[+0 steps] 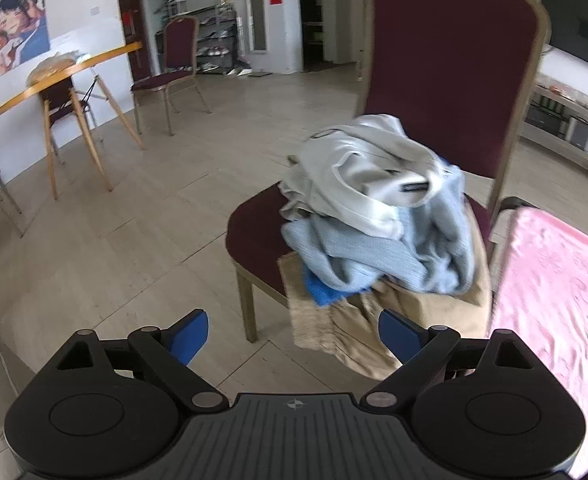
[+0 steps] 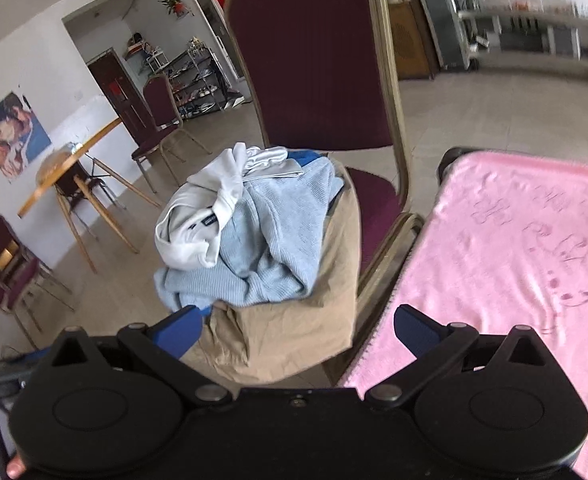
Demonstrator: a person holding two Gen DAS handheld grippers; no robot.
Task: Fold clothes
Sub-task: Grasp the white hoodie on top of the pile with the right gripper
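Note:
A heap of clothes lies on the seat of a maroon chair (image 1: 450,64) (image 2: 310,60). On top is a white garment (image 1: 358,172) (image 2: 197,216), under it a light blue knit (image 1: 426,244) (image 2: 269,248), then a bright blue piece (image 1: 322,294), and at the bottom a tan garment (image 1: 358,332) (image 2: 294,328) hanging over the seat's front edge. My left gripper (image 1: 294,338) is open, short of the pile, with nothing between its blue pads. My right gripper (image 2: 298,330) is open too, just above the tan garment and holding nothing.
A pink blanket (image 1: 554,300) (image 2: 514,264) covers a surface right of the chair. A wooden table (image 1: 69,68) (image 2: 69,160) and more maroon chairs (image 1: 173,64) stand at the left, over a pale tiled floor (image 1: 133,220). A fingertip (image 2: 13,468) shows at the bottom left.

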